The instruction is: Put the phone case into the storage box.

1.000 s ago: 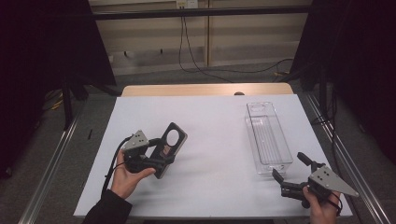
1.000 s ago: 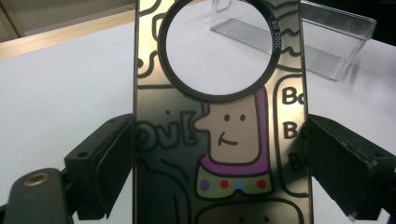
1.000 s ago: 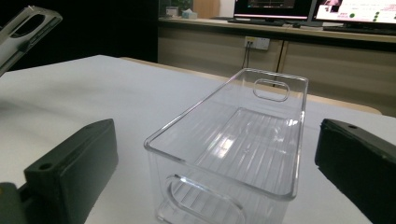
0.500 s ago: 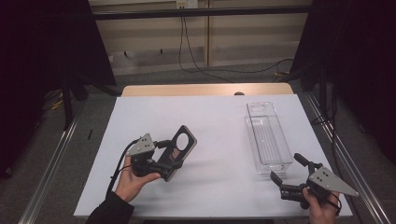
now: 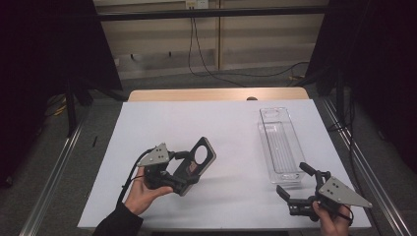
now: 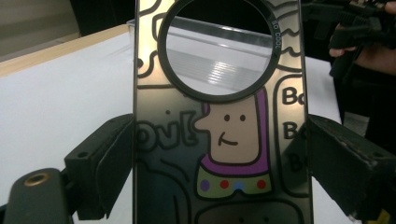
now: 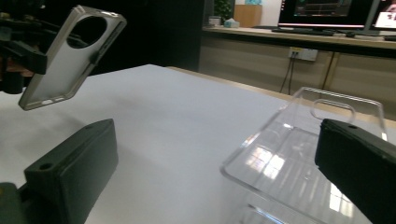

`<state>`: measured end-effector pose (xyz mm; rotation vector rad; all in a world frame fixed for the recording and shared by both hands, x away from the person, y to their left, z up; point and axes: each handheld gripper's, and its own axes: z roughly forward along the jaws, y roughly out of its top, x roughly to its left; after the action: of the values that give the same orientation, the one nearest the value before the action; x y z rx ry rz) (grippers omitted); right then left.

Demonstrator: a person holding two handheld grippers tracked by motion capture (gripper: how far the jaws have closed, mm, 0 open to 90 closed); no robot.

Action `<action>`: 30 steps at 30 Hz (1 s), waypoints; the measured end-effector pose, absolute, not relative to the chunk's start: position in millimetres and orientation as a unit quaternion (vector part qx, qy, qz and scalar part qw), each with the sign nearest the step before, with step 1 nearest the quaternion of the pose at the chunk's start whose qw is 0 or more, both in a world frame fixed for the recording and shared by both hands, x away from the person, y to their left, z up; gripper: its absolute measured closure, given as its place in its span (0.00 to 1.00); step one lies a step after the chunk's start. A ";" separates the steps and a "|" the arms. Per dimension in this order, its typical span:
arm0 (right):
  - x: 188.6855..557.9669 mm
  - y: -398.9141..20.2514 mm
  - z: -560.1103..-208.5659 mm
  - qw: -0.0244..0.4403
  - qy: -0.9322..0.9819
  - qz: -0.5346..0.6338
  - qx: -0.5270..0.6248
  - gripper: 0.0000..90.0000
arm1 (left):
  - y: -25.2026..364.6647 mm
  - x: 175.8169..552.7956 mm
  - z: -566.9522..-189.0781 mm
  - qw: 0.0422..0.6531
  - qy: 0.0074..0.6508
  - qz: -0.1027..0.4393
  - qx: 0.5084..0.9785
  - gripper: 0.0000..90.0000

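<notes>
My left tool [image 5: 184, 169] pinches the cartoon-printed phone case [image 6: 219, 121] by its edges above the tabletop [image 5: 231, 132], my right tool [image 5: 295, 189] gapes wide beside the clear tray [image 5: 279, 142], and I fear the slick case twisting loose.

Dim room, with dark surrounds at both sides of the high view; the white-covered desk [image 5: 236, 132] is the brightest area, evenly lit from above with faint shadows. Bright reflections streak the clear ribbed plastic tray [image 7: 299, 154], and glare runs along the glossy dark cartoon-printed phone case [image 6: 219, 140]. In both gripper views the near black jaws look soft and blurred
</notes>
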<state>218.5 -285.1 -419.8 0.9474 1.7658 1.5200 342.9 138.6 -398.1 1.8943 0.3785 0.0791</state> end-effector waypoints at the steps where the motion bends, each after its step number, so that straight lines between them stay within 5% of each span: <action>1: 218.6 -282.1 -418.9 0.305 0.669 0.576 0.356 0.00 | 137.0 342.1 -397.5 0.569 0.158 0.033 0.807 0.14; 30: 255.0 -228.8 -392.9 0.231 0.703 0.614 0.274 0.00 | 92.3 347.1 -392.3 0.570 0.109 0.006 0.815 0.14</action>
<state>255.0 -228.8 -392.9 0.7531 1.9330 1.6891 347.1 92.3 -392.3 1.9126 0.2556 0.0134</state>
